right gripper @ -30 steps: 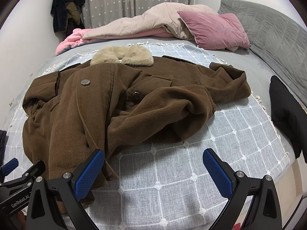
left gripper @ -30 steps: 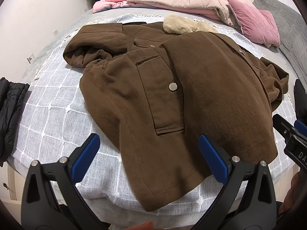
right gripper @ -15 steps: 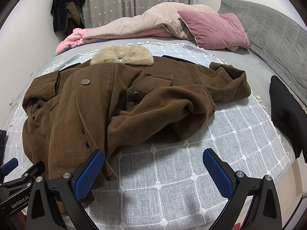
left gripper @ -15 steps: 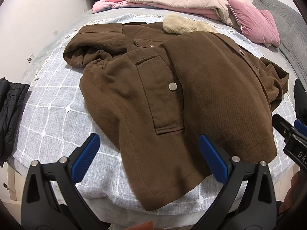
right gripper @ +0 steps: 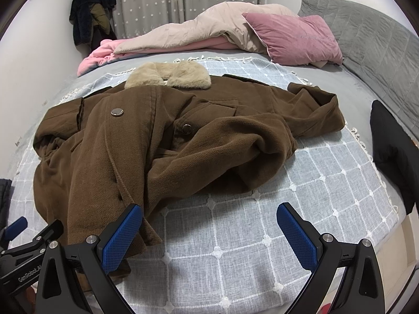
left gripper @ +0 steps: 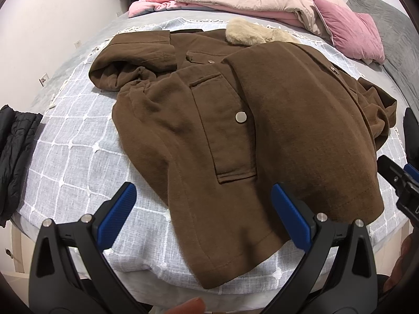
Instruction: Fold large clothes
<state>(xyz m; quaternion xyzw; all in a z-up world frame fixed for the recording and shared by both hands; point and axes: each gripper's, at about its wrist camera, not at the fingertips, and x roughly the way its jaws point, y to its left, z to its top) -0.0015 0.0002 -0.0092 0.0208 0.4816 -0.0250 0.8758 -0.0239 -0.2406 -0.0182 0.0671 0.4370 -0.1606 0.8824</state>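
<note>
brown coat point(left gripper: 262, 120) lies spread on the grey-white checked blanket point(left gripper: 78, 136) covering the bed, fur collar point(right gripper: 167, 74) at the far end, hem at the near edge. one front panel is laid over the other; a flap pocket with a metal snap point(left gripper: 241, 117) faces up in the left wrist view. in the right wrist view the right sleeve point(right gripper: 309, 115) is bunched and crumpled across the coat's right side, cuff end pointing far right; the left sleeve point(left gripper: 131, 62) is folded back at far left. left gripper point(left gripper: 203, 209) hovers over the near hem, jaws wide apart, blue pads clear of the fabric, holding nothing. right gripper point(right gripper: 209, 233) sits over bare blanket just right of the hem, jaws also wide apart and empty; its left pad point(right gripper: 121, 238) overlaps the coat edge in view, contact cannot be told. each gripper shows at the edge of the other's camera. pink pillow point(right gripper: 293, 38) and beige-pink duvet point(right gripper: 199, 31) piled at the far end, black garment point(right gripper: 392, 151) at right edge of bed, dark quilted jacket point(left gripper: 15, 154) at left edge, dark clothes hanging point(right gripper: 91, 13) by the curtain
</note>
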